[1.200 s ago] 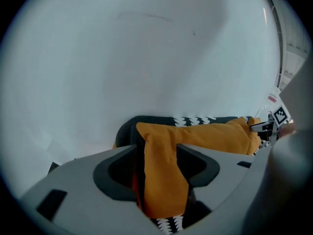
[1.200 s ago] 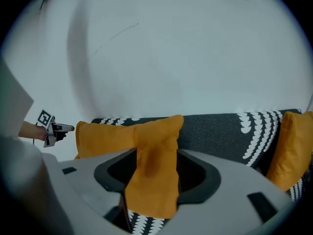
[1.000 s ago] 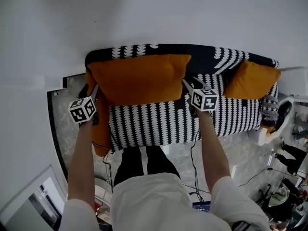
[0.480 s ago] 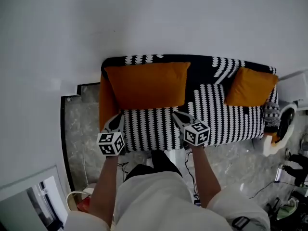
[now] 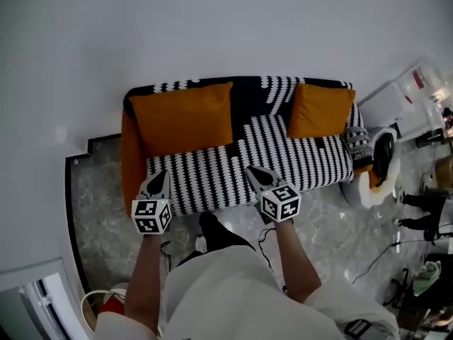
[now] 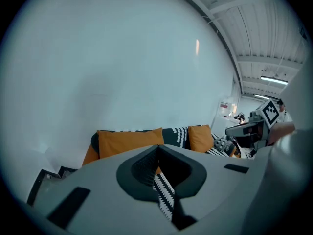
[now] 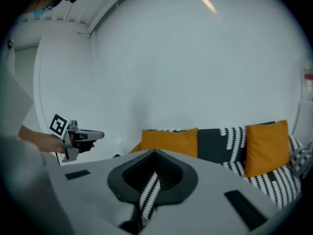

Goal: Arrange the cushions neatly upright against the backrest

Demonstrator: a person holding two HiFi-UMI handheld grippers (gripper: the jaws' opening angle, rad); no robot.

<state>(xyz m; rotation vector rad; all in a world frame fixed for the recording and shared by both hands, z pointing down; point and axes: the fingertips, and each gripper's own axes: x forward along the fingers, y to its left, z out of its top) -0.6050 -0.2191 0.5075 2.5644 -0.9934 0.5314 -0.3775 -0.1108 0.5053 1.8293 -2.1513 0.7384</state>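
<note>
both orange cushions stand upright against the backrest (image 5: 251, 89) of the black-and-white sofa (image 5: 297, 158): the wide cushion (image 5: 182, 115) at its left end, the small cushion (image 5: 320, 109) toward the right. the left gripper (image 5: 157, 183) and right gripper (image 5: 259, 176) hang short of the sofa, each pressed together on nothing; the left's jaws have just closed. in both gripper views the gripper's own body hides the sofa's lower front.
</note>
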